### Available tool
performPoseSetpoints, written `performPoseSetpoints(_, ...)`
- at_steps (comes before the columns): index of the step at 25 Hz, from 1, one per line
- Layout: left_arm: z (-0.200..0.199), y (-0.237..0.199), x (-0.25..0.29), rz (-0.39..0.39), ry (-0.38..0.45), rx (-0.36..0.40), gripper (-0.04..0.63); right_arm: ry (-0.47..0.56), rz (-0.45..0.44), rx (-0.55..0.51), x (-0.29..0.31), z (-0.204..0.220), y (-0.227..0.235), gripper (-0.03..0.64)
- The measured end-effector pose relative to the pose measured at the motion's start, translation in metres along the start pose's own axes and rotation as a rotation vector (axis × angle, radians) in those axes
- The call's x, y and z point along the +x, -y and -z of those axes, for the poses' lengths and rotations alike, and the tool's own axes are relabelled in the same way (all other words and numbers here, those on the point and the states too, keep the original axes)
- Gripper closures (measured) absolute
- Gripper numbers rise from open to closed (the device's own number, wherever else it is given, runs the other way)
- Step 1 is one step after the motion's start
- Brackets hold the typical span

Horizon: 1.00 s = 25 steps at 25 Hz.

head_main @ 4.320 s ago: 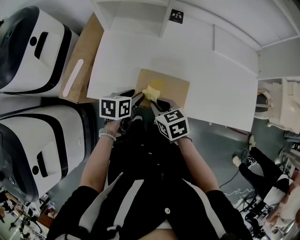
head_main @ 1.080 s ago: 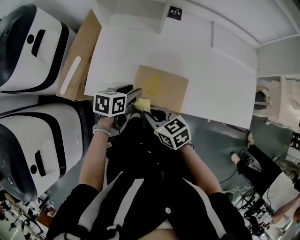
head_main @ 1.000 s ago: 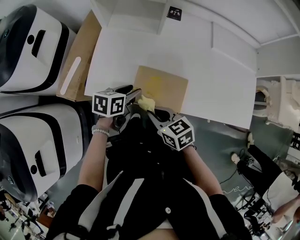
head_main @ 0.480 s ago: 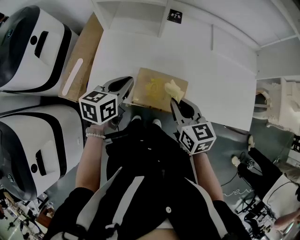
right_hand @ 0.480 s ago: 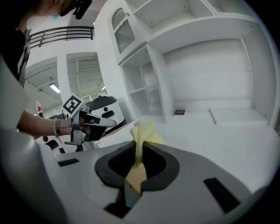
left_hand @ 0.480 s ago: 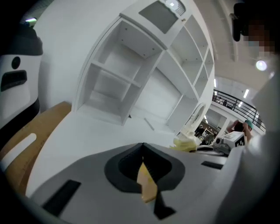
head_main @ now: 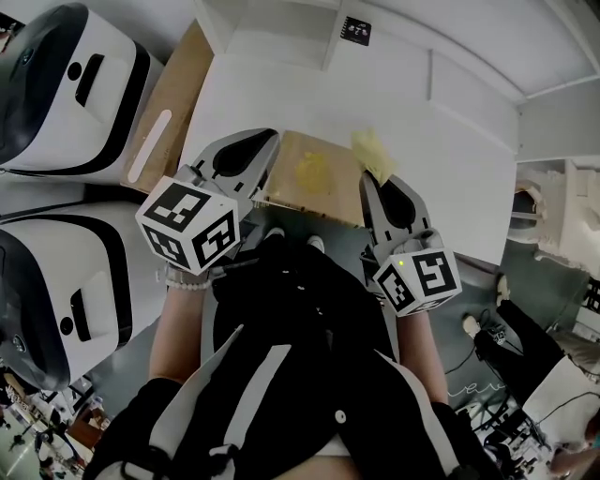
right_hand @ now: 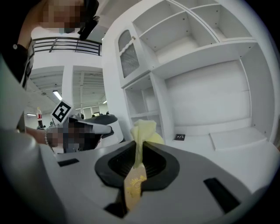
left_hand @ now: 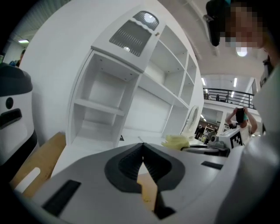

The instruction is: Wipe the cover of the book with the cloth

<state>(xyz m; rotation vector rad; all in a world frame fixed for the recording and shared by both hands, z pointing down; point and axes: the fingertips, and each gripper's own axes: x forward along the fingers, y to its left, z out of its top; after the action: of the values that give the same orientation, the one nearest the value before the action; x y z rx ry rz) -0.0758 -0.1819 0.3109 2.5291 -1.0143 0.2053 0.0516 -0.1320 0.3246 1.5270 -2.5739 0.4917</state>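
The book (head_main: pixel 314 178), its tan cover bearing a yellow ornament, lies flat near the front edge of the white table (head_main: pixel 441 159). My right gripper (head_main: pixel 368 174) is raised over the book's right end, shut on the yellow cloth (head_main: pixel 373 150). In the right gripper view the cloth (right_hand: pixel 143 130) sticks up from between the jaws of that gripper (right_hand: pixel 139 151). My left gripper (head_main: pixel 273 139) hangs over the book's left end, shut and empty. Its closed tips (left_hand: pixel 142 145) show in the left gripper view, with the cloth (left_hand: pixel 177 141) to the right.
A white shelf unit (head_main: pixel 272 28) stands at the back of the table. A flat cardboard box (head_main: pixel 164 117) leans at the table's left side. Two white and black machines (head_main: pixel 66 84) (head_main: pixel 66 300) stand further left. A small black tag (head_main: pixel 356 31) sits at the back.
Both grippers have risen and drawn apart. The right one carried the yellow cloth from the book's near edge up toward its right end. The left one swung out to the left.
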Motion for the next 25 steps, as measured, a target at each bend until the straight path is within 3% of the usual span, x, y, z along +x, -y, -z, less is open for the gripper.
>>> performPoseSetpoints(9,-0.042,0.038,-0.015,0.022,0.066,0.057,0.594,0.086,-0.019,-0.047,-0.002,-0.045,-0.010,0.581)
performPoseSetpoints(14,-0.047,0.044,-0.017,0.029,0.070,0.083,0.594,0.089,-0.016,-0.059,-0.001,-0.046,-0.012,0.581)
performPoseSetpoints(25,-0.049,0.048,-0.015,0.063,0.061,0.063,0.594,0.081,0.000,-0.065,-0.001,-0.044,-0.011,0.581)
